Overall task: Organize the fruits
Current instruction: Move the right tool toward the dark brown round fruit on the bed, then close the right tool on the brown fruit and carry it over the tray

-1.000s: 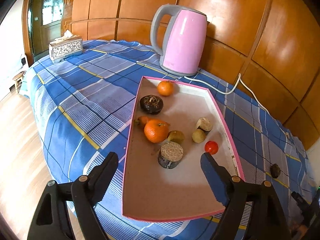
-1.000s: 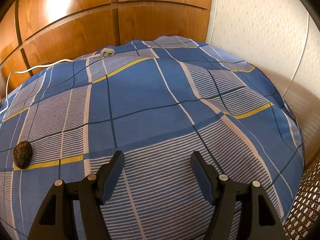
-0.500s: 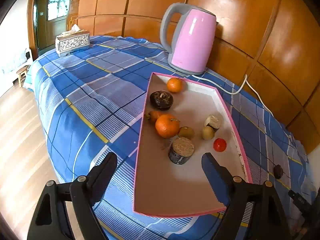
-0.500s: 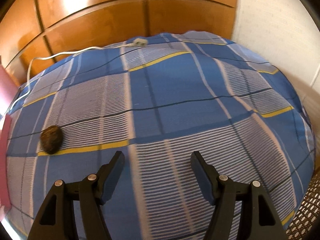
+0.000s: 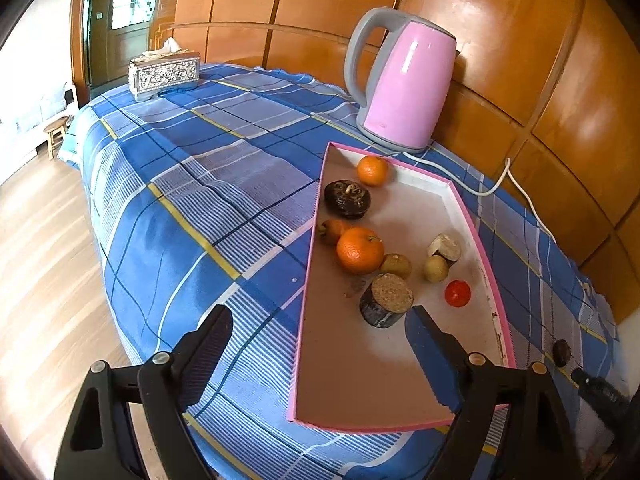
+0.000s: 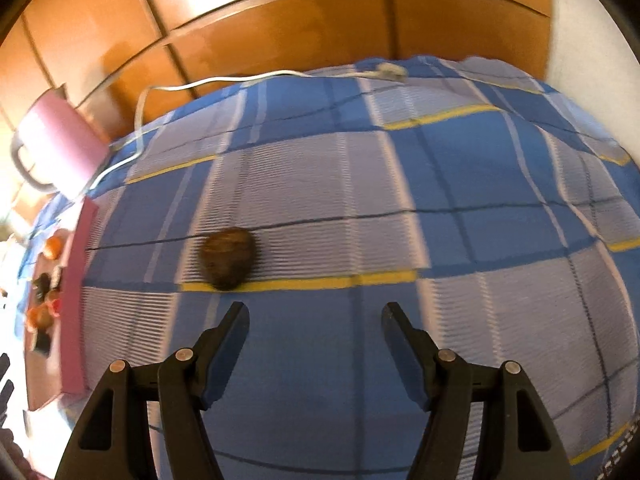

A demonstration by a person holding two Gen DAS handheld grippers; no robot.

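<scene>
A pink-rimmed tray (image 5: pixel 494 280) lies on the blue checked cloth and holds several fruits: two oranges (image 5: pixel 359 249), a dark round fruit (image 5: pixel 346 198), a small red one (image 5: pixel 457 293), brownish ones and a cut dark piece (image 5: pixel 386 300). My left gripper (image 5: pixel 320 334) hangs open over the tray's near left corner, with nothing between its fingers. One dark brown fruit (image 6: pixel 228 258) lies alone on the cloth right of the tray (image 6: pixel 76 296); it also shows small in the left wrist view as the brown fruit (image 5: pixel 561 353). My right gripper (image 6: pixel 315 328) is open and empty, just short of that fruit and slightly to its right.
A pink electric kettle (image 5: pixel 404 92) stands behind the tray by the wooden wall, its white cord (image 6: pixel 224 82) trailing along the cloth's far edge. A patterned tissue box (image 5: pixel 164 74) sits at the far left corner. The table edge drops to wooden floor on the left.
The right wrist view swung left: the brown fruit came from the far left edge to just ahead of the fingers, and tray and kettle entered view. The left view shifted slightly, so the tray sits further right.
</scene>
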